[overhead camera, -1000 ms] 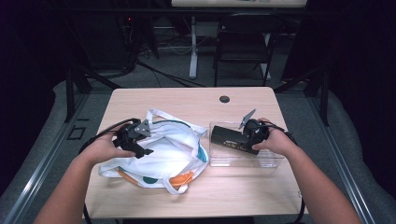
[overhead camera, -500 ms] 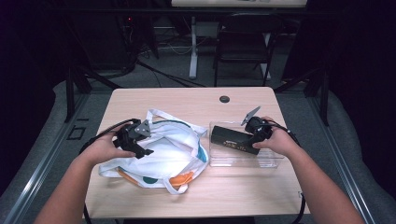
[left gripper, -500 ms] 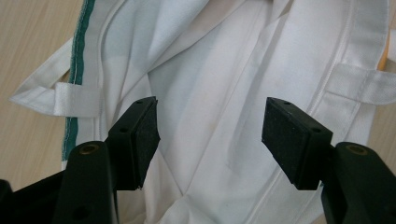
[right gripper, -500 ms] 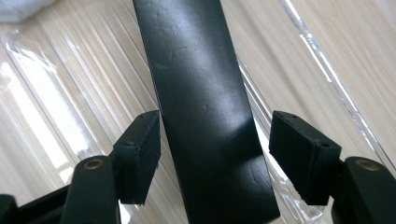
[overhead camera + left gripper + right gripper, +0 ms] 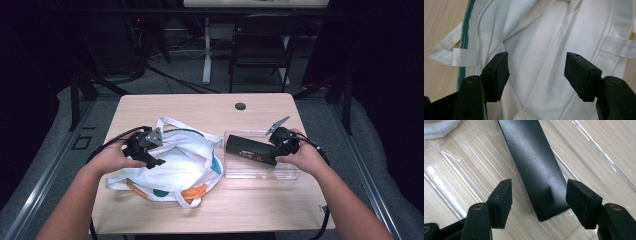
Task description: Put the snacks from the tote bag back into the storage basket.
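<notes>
A clear tray [image 5: 260, 172] sits on the table [image 5: 200, 107], right of middle; in it lies 1 black box [image 5: 250, 150], long and flat, resting slantwise on the tray floor. Left of it a white bag [image 5: 185, 160] lies crumpled, with green and orange print, its handles loose; what it holds cannot be told.

The right gripper [image 5: 280, 145] is at the box's right end; in the right gripper view [image 5: 537, 200] the box's near end lies between the 2 pads with a gap on each side, so nothing is gripped; its jaws have just been closing a little, yet stand wide.

The left gripper [image 5: 150, 150] rests over the bag's left part; in the left gripper view [image 5: 536, 75] its jaws stand wide above white cloth, pinching none.

Against the picture 1 second back, the right hand sits slightly further right and the box end is freer of it; left hand, bag and tray lie as before.
</notes>
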`<state>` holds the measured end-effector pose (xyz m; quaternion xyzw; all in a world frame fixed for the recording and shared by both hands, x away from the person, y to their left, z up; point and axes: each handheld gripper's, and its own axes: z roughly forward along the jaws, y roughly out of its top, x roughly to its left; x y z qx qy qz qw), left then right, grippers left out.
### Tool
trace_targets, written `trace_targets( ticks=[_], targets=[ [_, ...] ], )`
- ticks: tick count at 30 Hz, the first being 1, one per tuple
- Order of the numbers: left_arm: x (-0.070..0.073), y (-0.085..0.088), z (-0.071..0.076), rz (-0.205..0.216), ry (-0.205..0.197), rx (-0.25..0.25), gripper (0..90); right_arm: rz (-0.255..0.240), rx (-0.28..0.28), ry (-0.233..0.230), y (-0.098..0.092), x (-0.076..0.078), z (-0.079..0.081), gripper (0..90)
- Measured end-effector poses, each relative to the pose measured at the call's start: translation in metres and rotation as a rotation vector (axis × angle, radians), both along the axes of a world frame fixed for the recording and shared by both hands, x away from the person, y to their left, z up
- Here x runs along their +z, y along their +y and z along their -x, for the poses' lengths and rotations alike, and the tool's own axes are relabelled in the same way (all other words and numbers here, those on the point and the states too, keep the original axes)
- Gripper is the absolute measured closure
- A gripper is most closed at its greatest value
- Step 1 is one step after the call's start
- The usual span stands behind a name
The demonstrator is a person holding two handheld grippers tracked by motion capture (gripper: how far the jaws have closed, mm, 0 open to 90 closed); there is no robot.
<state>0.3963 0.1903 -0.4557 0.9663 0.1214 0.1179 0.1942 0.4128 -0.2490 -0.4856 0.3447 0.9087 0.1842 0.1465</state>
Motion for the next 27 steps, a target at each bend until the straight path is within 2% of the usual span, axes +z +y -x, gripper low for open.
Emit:
trace_targets(
  ticks=[8,17,22,27],
  targets=[
    [-0.003,-0.002,-0.003,-0.003,0.006,-0.009,36.1,0.002,-0.058,0.002,-0.010,-0.005,0.010,37.8],
    [-0.003,-0.002,-0.003,-0.006,0.010,-0.006,36.2,-0.017,-0.100,0.014,-0.021,-0.014,0.012,37.7],
    [-0.004,-0.001,-0.003,-0.004,0.010,0.000,36.2,-0.005,-0.117,0.023,-0.024,-0.019,0.011,38.4],
    [-0.005,0.000,-0.003,-0.010,0.015,0.001,36.1,-0.025,-0.146,0.035,-0.025,-0.025,0.011,40.7]
  ],
)
